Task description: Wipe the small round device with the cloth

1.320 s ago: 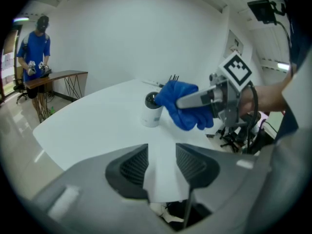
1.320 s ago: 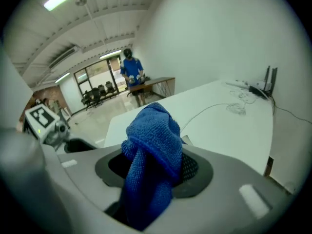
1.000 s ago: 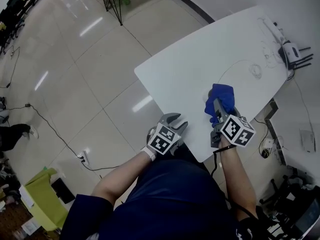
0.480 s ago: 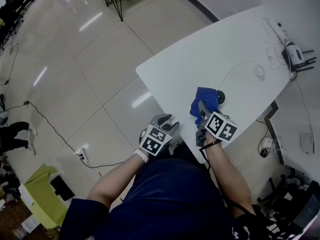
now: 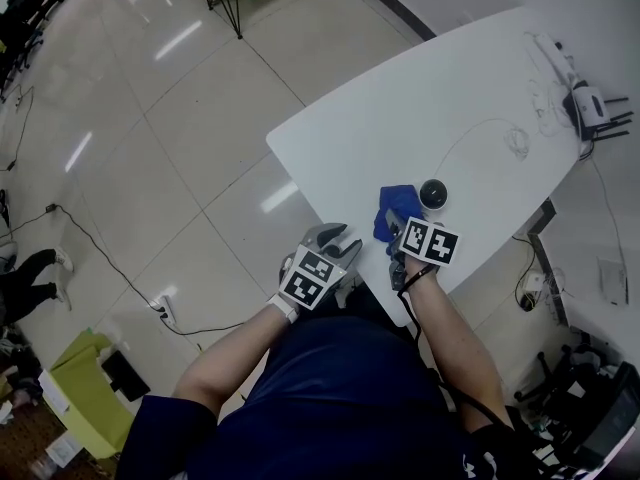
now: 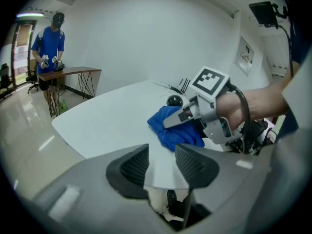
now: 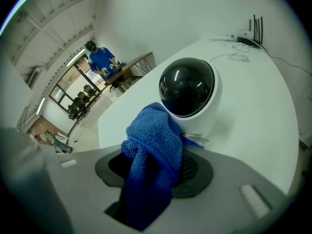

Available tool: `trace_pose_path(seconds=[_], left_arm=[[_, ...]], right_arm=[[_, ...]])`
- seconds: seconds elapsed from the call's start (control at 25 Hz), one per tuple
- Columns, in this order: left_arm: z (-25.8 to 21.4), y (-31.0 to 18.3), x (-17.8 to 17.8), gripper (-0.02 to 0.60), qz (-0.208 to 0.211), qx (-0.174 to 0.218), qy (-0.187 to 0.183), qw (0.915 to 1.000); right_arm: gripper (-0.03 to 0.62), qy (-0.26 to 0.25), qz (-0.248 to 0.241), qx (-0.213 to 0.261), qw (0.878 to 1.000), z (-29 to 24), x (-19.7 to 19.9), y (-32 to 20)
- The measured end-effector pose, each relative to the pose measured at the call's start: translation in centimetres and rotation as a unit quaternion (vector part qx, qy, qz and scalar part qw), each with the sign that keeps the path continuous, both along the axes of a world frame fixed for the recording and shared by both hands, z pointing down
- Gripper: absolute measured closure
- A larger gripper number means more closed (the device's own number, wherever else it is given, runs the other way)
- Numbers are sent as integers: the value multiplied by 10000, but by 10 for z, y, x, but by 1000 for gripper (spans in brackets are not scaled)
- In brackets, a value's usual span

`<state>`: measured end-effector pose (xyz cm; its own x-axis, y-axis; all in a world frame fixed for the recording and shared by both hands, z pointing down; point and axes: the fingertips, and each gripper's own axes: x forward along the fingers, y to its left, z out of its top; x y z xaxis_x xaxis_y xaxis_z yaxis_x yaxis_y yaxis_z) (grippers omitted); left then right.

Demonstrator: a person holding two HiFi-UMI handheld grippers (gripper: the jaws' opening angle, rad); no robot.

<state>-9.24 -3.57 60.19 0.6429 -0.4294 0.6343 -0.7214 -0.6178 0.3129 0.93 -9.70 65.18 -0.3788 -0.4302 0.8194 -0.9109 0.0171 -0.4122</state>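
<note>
White smooth table point(image 5: 420, 98), rounded corners; wide open top beyond, thin cables + router point(image 5: 590, 103) at far end, glossy tile floor point(image 5: 150, 148) to the left. 1 device point(image 5: 434, 194): small, round, white shell w/ shiny black dome, close to near edge. 1 blue terry cloth point(image 5: 393, 211), bunched, clamped in right gripper point(image 5: 403, 234) fingers, just beside device. Left gripper point(image 5: 338, 238) fingers apart, holding nothing, at table edge.

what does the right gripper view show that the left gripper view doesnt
Only the right gripper view: the small round device up close, dark glossy dome in a white body, and the right gripper from inside, shut on the blue cloth. Only the left gripper view: the left gripper, jaws apart and empty, and the right gripper's marker cube. Both: cloth, device, white table.
</note>
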Motion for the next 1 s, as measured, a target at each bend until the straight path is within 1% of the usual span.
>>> trace_pose_path(seconds=[0.12,0.16,0.2,0.24,0.32,0.36,0.44,0.48,0.52,0.56,0.6,0.64,0.72,0.76,0.84,0.88,0.92,1.0], left_arm=[[-3,-1,3,414,35,37,0,10000],[-5,-1,5,414,52,54,5,10000],[-6,-1,8,414,68,71,12,10000],[-8,-2,11,414,86,87,17,9999],[-10,-3,19,414,143,123,22,9998],[-12,-4,25,414,186,145,25,9997],[-15,-6,40,414,297,197,38,9994],[-18,-7,48,414,356,226,48,9991],[-20,-7,55,414,410,251,59,9988],[-23,-8,61,414,456,270,69,9986],[-24,-8,67,414,494,281,76,9984],[-25,-7,72,414,525,284,76,9982],[-26,-5,77,414,560,268,60,9981],[-25,-4,78,414,563,253,43,9981],[-23,-2,77,414,542,213,3,9983],[-22,-1,75,414,522,188,-16,9985],[-20,1,74,414,501,161,-33,9986],[-17,3,70,414,458,97,-58,9989]], right_arm=[[387,-597,-274,196,9976,-25,-11,12],[387,-711,-335,356,9963,-37,-10,17],[387,-704,-366,574,9952,-51,-6,20],[387,-573,-374,841,9941,-65,1,22],[387,-62,-369,1472,9884,-92,23,19],[387,259,-374,1800,9826,-105,35,14],[387,947,-459,2372,9657,-125,58,2],[387,1244,-534,2559,9572,-129,67,-4],[385,1434,-595,2658,9514,-130,73,-10],[385,1477,-603,2679,9502,-128,77,-15],[385,1372,-530,2634,9534,-124,80,-18],[385,1149,-366,2538,9597,-119,83,-21],[385,508,207,2259,9726,-107,93,-22],[385,160,571,2099,9759,-101,100,-21],[387,-449,1243,1752,9756,-85,114,-17],[387,-673,1475,1575,9741,-76,121,-14],[387,-827,1615,1408,9733,-65,126,-10],[387,-904,1631,1094,9763,-42,132,-3]])
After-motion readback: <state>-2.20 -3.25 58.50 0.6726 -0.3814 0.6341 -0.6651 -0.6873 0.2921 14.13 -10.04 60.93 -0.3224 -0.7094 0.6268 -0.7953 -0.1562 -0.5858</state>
